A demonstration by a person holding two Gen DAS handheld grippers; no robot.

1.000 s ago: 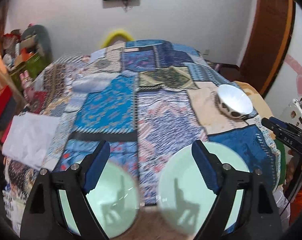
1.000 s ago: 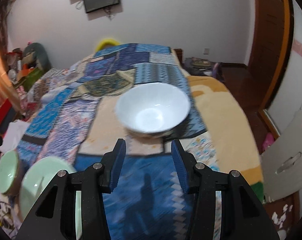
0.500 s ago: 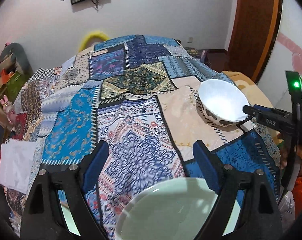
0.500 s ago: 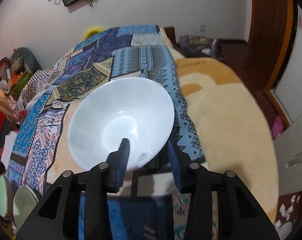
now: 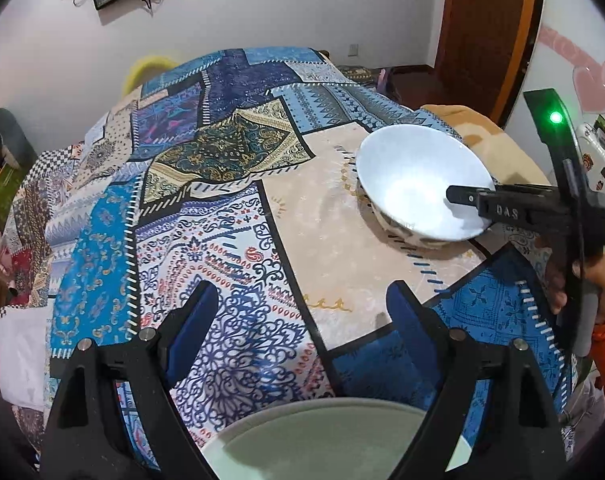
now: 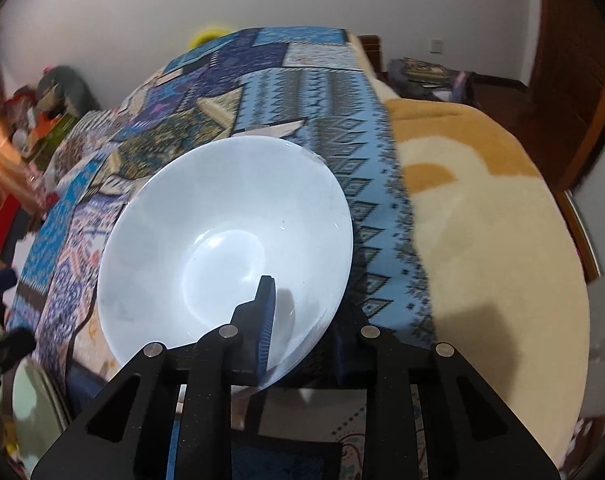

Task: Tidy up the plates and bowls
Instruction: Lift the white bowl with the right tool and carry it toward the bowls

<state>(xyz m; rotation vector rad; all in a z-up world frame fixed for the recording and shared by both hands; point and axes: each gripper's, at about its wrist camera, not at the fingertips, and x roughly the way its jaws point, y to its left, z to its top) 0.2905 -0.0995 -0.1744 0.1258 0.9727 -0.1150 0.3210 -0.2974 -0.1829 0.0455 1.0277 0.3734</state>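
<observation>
— What does your right claw [image 6: 298, 332] have?

— Your right claw is clamped on the near rim of the white bowl [image 6: 226, 248]: one finger [image 6: 264, 312] lies inside the bowl, the other sits outside under the rim. From the left wrist the same bowl [image 5: 420, 188] sits at about two o'clock on the patchwork bedspread [image 5: 230, 232], and the right claw [image 5: 468, 200] reaches into it from three o'clock.

— And your left claw [image 5: 298, 332]?

— Its jaws stand wide apart with nothing between them but the bedspread. The pale green plate [image 5: 326, 440] lies at six o'clock, just beneath the fingers [image 5: 190, 332], not gripped. In the right wrist view a pale green dish [image 6: 30, 404] shows at eight o'clock, beside the bowl but apart from it.
</observation>
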